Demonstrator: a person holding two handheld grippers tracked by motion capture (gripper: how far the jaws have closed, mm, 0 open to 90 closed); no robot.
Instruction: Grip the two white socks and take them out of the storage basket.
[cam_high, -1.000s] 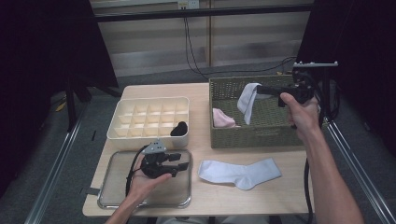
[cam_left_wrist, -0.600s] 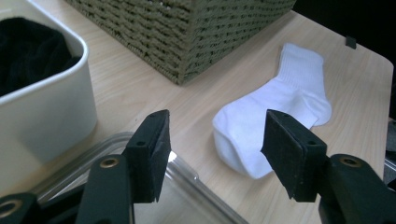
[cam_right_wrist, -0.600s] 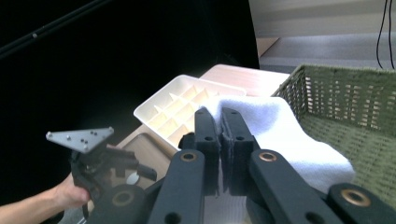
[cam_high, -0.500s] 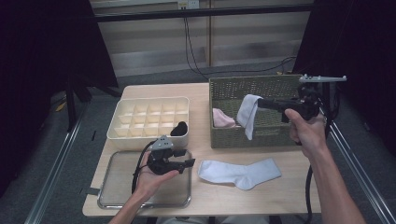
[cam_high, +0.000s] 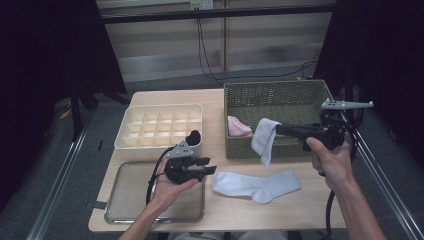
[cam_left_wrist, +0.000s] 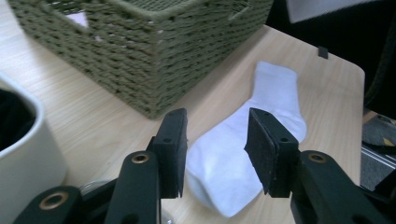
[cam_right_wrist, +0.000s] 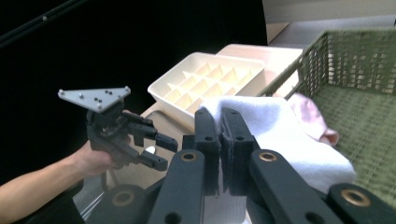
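My right gripper (cam_high: 278, 129) is shut on a white sock (cam_high: 263, 139), which hangs from its jaws above the front wall of the woven green basket (cam_high: 280, 95). In the right gripper view the jaws (cam_right_wrist: 220, 114) pinch the sock's fabric (cam_right_wrist: 285, 140). A second white sock (cam_high: 257, 185) lies flat on the table in front of the basket. My left gripper (cam_high: 210, 166) hovers just left of it, over the tray's right edge. Its jaws (cam_left_wrist: 215, 123) have just been closing and stand open, nothing between them, with the flat sock (cam_left_wrist: 243, 140) beyond.
A pink sock (cam_high: 239, 126) lies in the basket's left end. A cream divider box (cam_high: 150, 127) stands at the left with a dark sock (cam_high: 192, 137) in its near right cell. A metal tray (cam_high: 125, 200) lies in front of it.
The right gripper has carried the hanging white sock from over the basket's middle toward its front wall. The left gripper has lifted a little and its jaws are narrower.
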